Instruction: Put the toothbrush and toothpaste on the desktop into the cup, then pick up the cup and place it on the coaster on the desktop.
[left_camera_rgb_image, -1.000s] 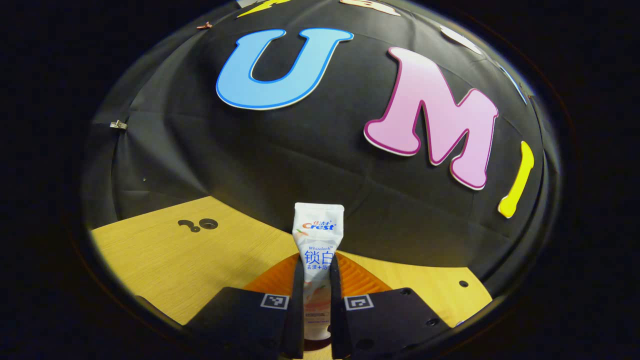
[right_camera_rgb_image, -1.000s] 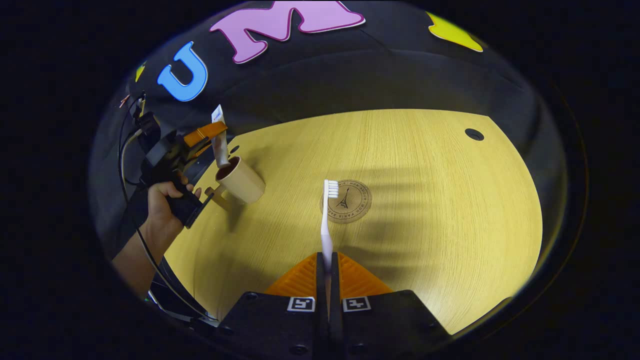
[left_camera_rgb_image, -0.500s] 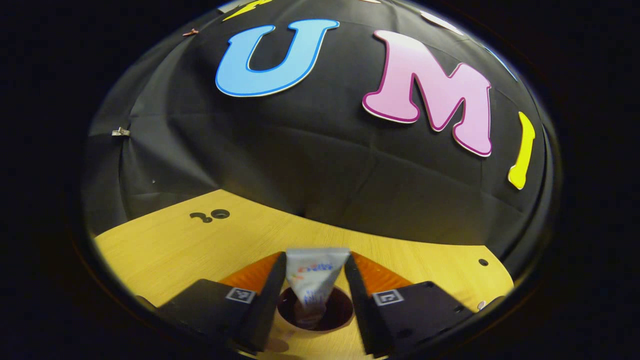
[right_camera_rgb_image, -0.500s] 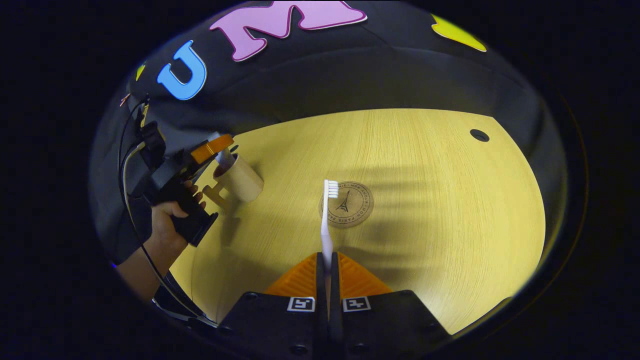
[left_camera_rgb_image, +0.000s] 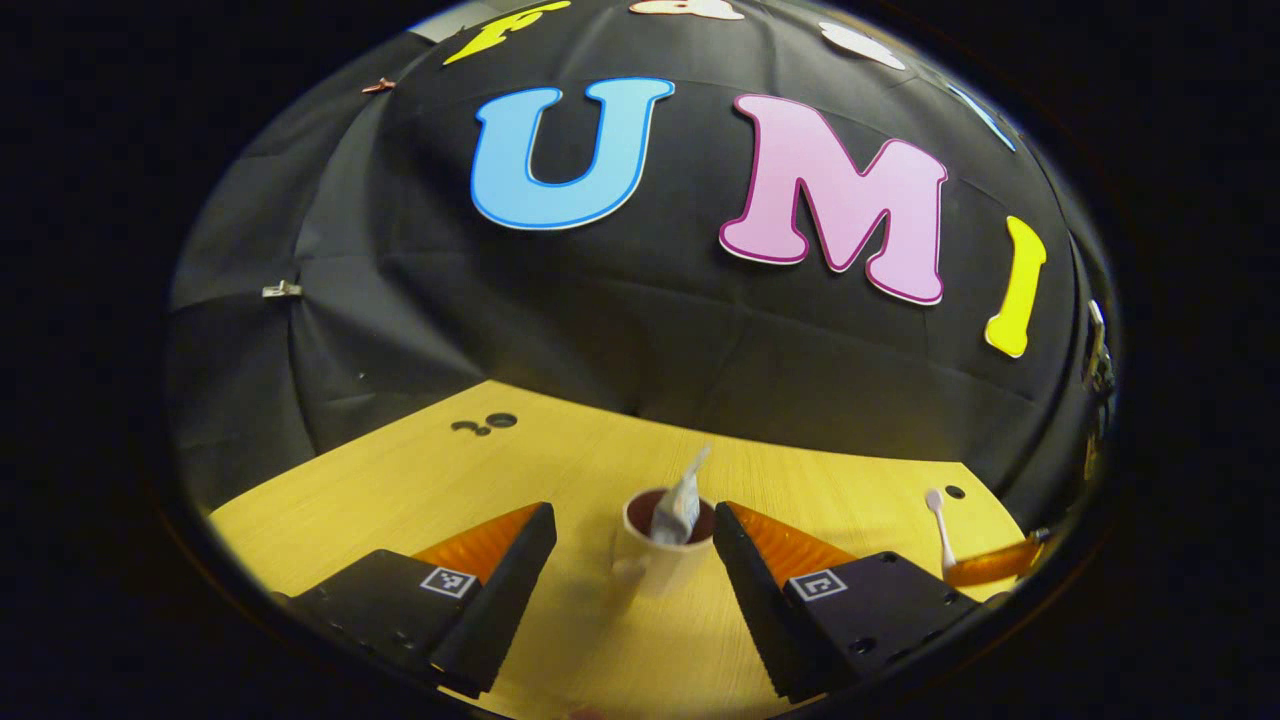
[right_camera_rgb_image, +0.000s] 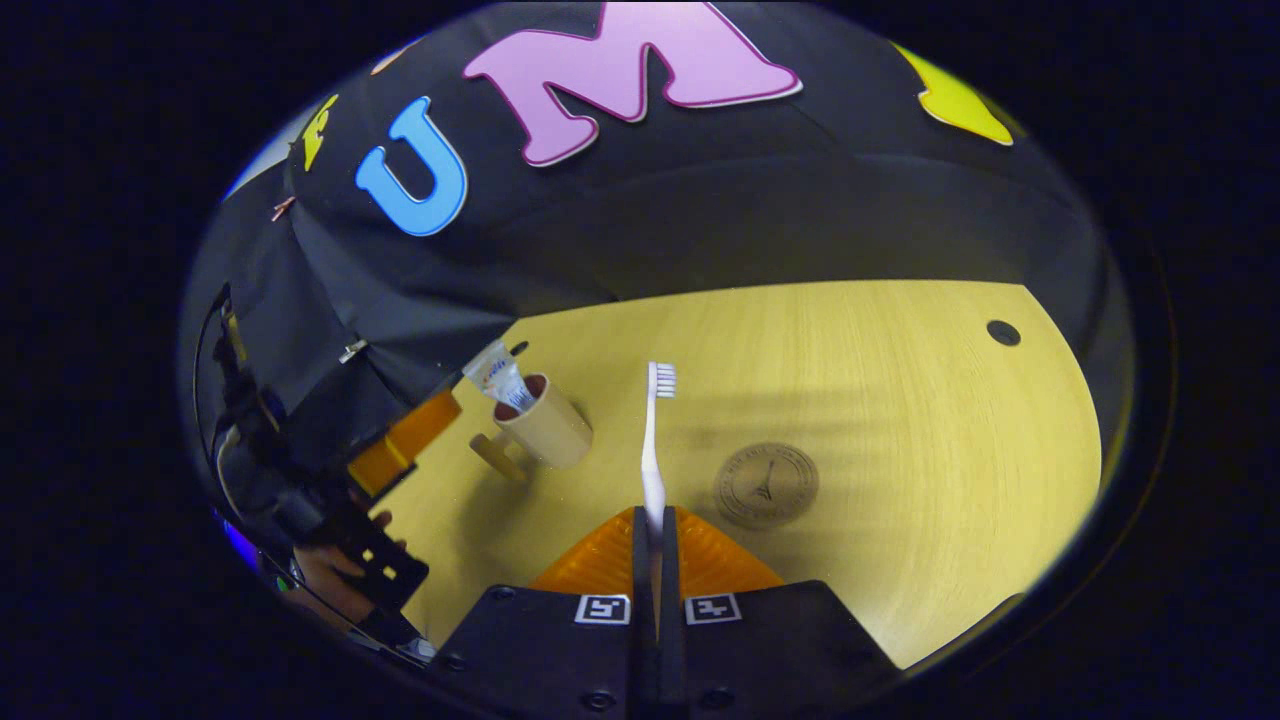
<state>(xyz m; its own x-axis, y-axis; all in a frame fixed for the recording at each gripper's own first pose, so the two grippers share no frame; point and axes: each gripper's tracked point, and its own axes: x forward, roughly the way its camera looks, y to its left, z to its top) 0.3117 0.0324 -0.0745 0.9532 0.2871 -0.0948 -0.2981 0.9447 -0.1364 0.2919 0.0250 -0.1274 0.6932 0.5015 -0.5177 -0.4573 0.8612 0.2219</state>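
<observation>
Leaning on the rim, the toothpaste stands inside the cup, so the left gripper is spread wide, holding nothing. The right gripper clamps the toothbrush by its handle, ready for the cup; the coaster lies bare beside. The tube's cap is hidden inside.
</observation>
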